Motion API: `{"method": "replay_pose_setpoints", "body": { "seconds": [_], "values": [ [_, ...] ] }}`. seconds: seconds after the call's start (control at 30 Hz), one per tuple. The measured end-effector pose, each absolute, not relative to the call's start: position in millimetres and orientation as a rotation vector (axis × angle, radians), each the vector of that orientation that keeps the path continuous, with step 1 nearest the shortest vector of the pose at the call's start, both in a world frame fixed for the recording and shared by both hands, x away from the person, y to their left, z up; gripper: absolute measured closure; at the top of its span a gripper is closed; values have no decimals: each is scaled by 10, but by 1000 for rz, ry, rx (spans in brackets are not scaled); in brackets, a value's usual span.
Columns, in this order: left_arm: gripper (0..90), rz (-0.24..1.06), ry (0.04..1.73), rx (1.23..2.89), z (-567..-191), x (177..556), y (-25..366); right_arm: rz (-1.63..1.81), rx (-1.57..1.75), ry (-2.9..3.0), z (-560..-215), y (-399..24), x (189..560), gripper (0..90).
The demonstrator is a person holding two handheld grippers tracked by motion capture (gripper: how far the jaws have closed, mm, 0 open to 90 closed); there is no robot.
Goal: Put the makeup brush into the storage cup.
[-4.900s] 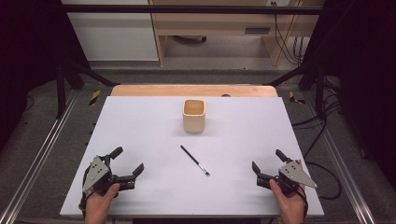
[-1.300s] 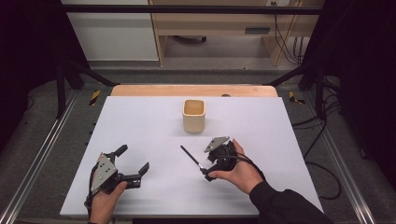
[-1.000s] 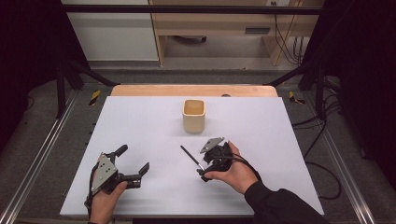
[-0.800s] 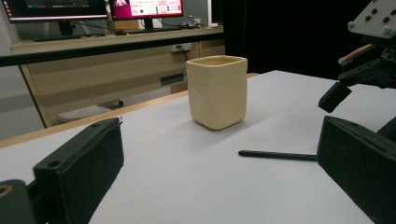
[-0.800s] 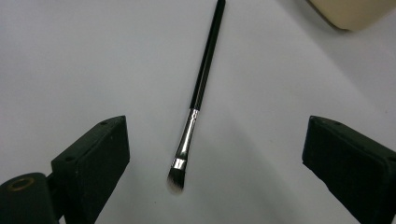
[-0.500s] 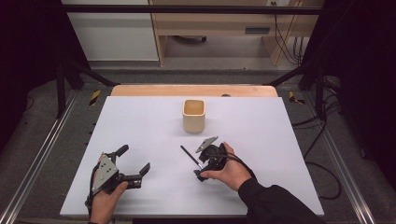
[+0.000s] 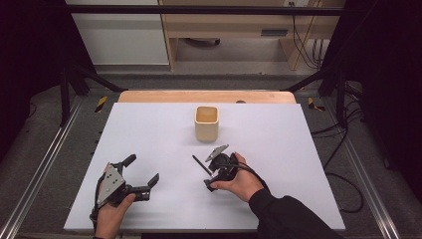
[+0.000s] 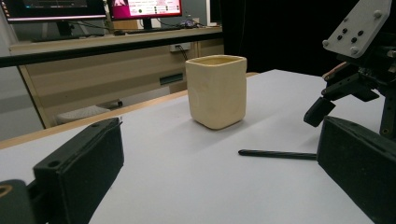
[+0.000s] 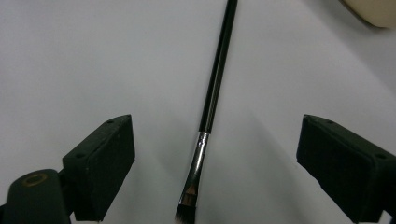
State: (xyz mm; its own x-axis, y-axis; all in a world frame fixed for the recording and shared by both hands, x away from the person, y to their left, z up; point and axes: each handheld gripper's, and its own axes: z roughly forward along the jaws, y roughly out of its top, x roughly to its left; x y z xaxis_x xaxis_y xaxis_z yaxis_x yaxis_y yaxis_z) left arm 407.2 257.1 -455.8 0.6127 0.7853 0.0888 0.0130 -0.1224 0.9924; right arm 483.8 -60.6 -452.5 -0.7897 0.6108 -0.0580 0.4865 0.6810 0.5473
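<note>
Right claw (image 9: 205, 172) over brush (image 9: 212, 102) flat on desk (image 7: 149, 129), jaws wide and just closing in, astride ferrule, no contact. Handle runs straight ahead toward cup (image 7: 206, 123). Left claw (image 7: 142, 172) open, farther off.

The right gripper (image 7: 208, 174) hangs over the brush (image 7: 200, 164) mid-table, jaws wide either side of it, having just closed a little. The cup (image 7: 206, 122) stands behind, nearer the far edge. The left gripper (image 7: 141, 171), open, rests near the near-left corner.
</note>
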Motion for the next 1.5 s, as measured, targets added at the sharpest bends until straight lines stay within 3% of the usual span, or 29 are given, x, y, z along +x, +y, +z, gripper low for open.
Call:
{"method": "replay_pose_setpoints", "body": {
  "seconds": [0.43, 0.47, 0.53, 0.57, 0.9, 1.5],
  "values": [
    [4, 755, 684, 1578, -4562, 4077, 2562, 769, 904, 2669, -4480, -607, 4883, 252],
    [4, 754, 683, 1579, -4563, 4078, 2559, 774, 902, 2678, -4473, -595, 4889, 325],
    [5, 754, 683, 1579, -4563, 4078, 2558, 779, 901, 2681, -4472, -589, 4894, 340],
    [5, 754, 683, 1579, -4564, 4078, 2557, 778, 915, 2686, -4475, -575, 4897, 400],
    [5, 752, 681, 1580, -4566, 4084, 2555, 760, 976, 2707, -4505, -542, 4928, 631],
    [6, 756, 683, 1582, -4565, 4091, 2560, 740, 1050, 2699, -4573, -469, 4966, 821]
  ]
}}
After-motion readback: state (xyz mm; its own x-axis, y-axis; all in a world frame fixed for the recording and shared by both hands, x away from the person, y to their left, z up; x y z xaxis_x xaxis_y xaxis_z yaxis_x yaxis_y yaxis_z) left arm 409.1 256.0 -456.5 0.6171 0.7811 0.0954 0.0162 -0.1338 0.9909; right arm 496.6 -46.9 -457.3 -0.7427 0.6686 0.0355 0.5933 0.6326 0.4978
